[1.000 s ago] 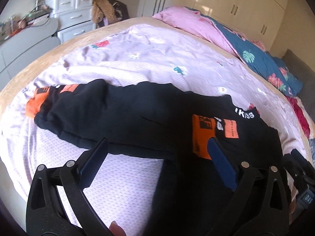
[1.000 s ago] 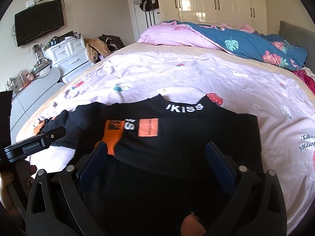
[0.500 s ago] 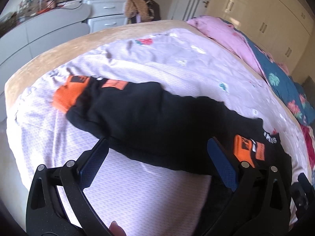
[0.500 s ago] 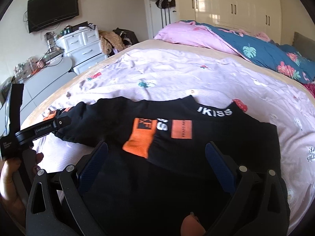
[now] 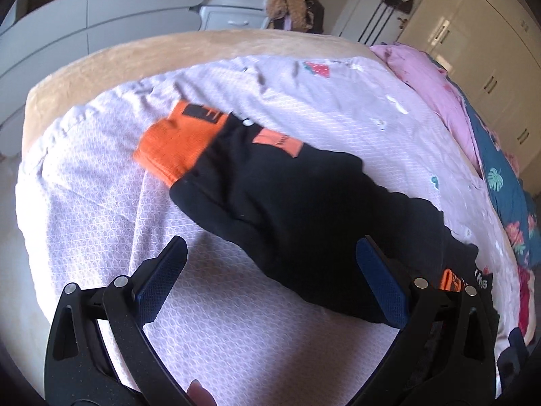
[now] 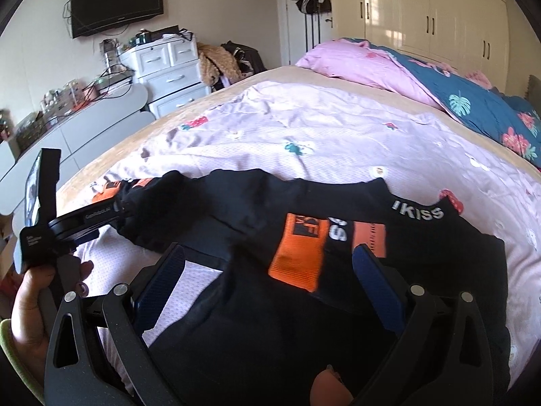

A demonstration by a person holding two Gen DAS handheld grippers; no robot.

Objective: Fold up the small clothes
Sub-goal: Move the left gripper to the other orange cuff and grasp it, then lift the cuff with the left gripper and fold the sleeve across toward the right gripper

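A black sweater (image 6: 338,304) lies flat on the lilac bedsheet (image 6: 321,128), its white-lettered collar (image 6: 417,211) toward the far side. One sleeve is folded across the chest, ending in an orange cuff (image 6: 297,250). The other sleeve (image 5: 287,203) stretches out sideways to its own orange cuff (image 5: 175,142). My left gripper (image 5: 270,267) is open just above that sleeve's near edge, one finger over bare sheet. My right gripper (image 6: 267,270) hovers open over the chest by the folded cuff. In the right wrist view a hand (image 6: 30,304) holds the left gripper (image 6: 118,208) at the outstretched sleeve.
The bed's beige edge (image 5: 101,64) curves round the left side, with a grey desk (image 6: 101,121) and white drawers (image 6: 165,67) beyond it. A pink quilt (image 6: 355,61) and a blue floral quilt (image 6: 473,101) are piled at the far right. Wardrobes (image 6: 439,17) line the back wall.
My left gripper has swung left along the outstretched sleeve toward its orange cuff. The right gripper has shifted slightly left over the chest. Both stay open and the sweater has not moved.
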